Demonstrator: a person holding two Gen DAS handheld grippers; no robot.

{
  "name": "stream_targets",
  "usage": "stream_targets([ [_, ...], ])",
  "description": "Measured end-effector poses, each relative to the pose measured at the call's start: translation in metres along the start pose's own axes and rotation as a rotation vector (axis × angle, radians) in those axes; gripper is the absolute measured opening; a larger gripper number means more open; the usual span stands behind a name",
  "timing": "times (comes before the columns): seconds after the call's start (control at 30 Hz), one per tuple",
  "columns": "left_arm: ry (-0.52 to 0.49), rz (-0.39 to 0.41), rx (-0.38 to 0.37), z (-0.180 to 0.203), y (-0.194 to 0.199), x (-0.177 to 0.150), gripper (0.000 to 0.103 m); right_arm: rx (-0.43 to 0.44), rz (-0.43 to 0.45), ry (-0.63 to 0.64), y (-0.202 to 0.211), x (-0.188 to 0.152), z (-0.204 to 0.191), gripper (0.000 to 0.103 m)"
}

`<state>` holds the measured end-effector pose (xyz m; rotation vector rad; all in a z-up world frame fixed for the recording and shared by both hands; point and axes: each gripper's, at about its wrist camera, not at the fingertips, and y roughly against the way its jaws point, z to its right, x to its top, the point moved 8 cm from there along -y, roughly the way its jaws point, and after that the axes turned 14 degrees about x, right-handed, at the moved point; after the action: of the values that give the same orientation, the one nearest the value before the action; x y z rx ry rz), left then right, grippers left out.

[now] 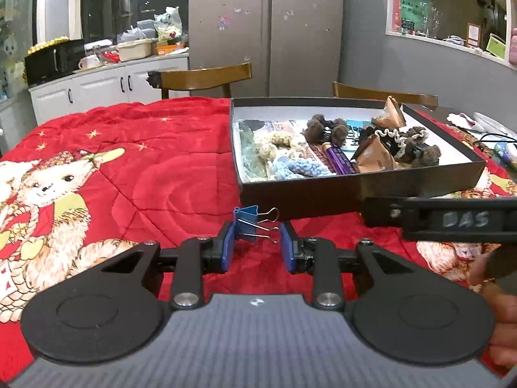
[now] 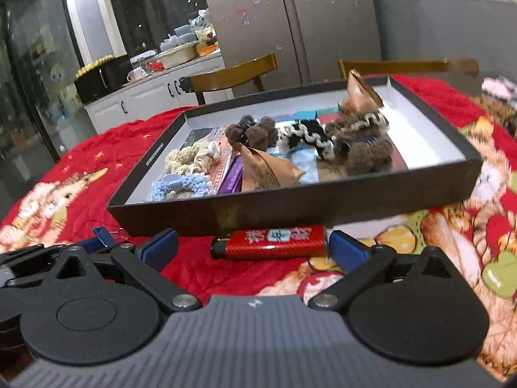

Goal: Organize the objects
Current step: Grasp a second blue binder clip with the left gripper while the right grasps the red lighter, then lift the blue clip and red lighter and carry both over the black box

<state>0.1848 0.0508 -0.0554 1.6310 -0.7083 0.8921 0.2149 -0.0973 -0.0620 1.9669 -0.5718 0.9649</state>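
Observation:
A blue binder clip (image 1: 250, 221) sits between the blue pads of my left gripper (image 1: 258, 245), which is shut on it just above the red cloth. The same clip (image 2: 102, 233) shows at the left edge of the right wrist view. A red lighter (image 2: 274, 242) lies on the cloth against the near wall of the black box (image 2: 290, 207). My right gripper (image 2: 253, 241) stands open around the lighter, with a gap at its left pad. The box (image 1: 355, 190) holds scrunchies, brown packets and a purple stick.
A red blanket (image 1: 145, 168) with bear prints covers the table. Two wooden chairs (image 1: 206, 77) (image 1: 381, 95) stand behind it. Cables and small items (image 1: 484, 132) lie at the table's right edge. A person's hand (image 1: 501, 323) holds the right gripper's body (image 1: 452, 220).

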Motion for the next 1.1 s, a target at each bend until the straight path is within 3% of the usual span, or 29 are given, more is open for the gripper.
stream_targets([
  [0.27, 0.009, -0.017, 0.003, 0.000, -0.003, -0.001, 0.035, -0.077, -0.046, 0.039, -0.010, -0.003, 0.000, 0.096],
  [0.5, 0.000, -0.023, 0.012, 0.000, -0.004, -0.002, 0.035, -0.144, -0.077, 0.117, -0.014, -0.005, -0.005, 0.082],
  [1.1, 0.001, -0.023, 0.023, -0.001, -0.006, -0.002, 0.035, -0.130, -0.032, 0.083, -0.006, -0.001, -0.001, 0.081],
])
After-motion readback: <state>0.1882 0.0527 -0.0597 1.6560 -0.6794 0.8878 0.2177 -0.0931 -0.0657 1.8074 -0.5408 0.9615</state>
